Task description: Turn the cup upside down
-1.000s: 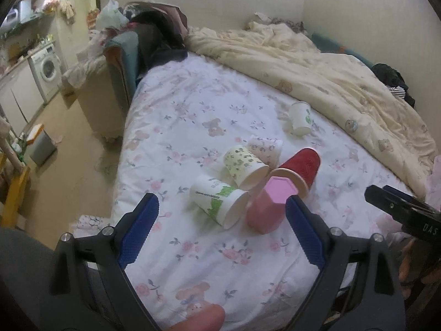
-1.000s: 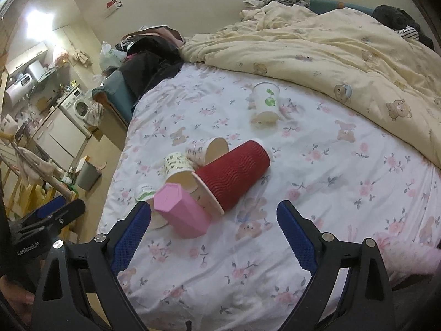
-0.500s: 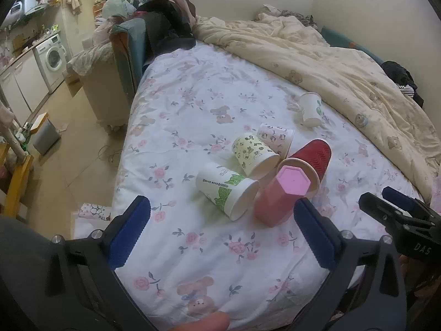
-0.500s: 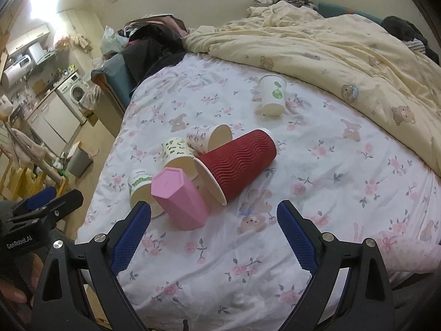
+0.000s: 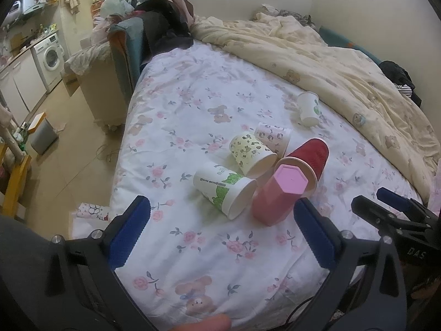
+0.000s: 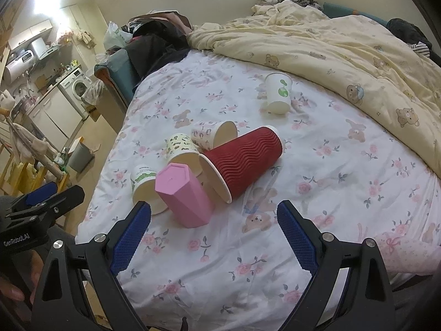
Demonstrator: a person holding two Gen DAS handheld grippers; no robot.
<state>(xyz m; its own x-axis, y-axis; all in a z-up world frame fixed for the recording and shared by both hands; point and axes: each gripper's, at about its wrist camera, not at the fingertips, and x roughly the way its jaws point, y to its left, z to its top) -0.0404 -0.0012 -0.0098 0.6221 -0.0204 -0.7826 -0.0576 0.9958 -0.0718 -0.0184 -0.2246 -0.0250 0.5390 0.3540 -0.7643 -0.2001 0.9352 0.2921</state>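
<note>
Several cups lie on a floral bed sheet (image 5: 193,115). A pink hexagonal cup (image 5: 278,195) (image 6: 184,195) stands upside down. A red ribbed cup (image 6: 245,162) (image 5: 311,157), a green-printed white cup (image 5: 224,193) (image 6: 143,184), a yellow patterned cup (image 5: 252,151) (image 6: 182,149) and a pink patterned cup (image 5: 273,138) (image 6: 212,135) lie on their sides. A white cup with a green logo (image 5: 308,109) (image 6: 278,93) stands apart, bottom up. My left gripper (image 5: 220,231) and right gripper (image 6: 212,231) are open and empty, just short of the cluster.
A cream bear-print duvet (image 6: 344,49) is bunched along the far and right side of the bed. A pile of clothes (image 5: 160,16) sits at the bed's far left corner. The bed's left edge drops to the floor, with a grey bin (image 5: 42,135) and a washing machine (image 5: 51,55).
Both grippers have drawn back and risen slightly, so the cups sit farther from the fingers. The cups have not moved. Both jaws stay open.
</note>
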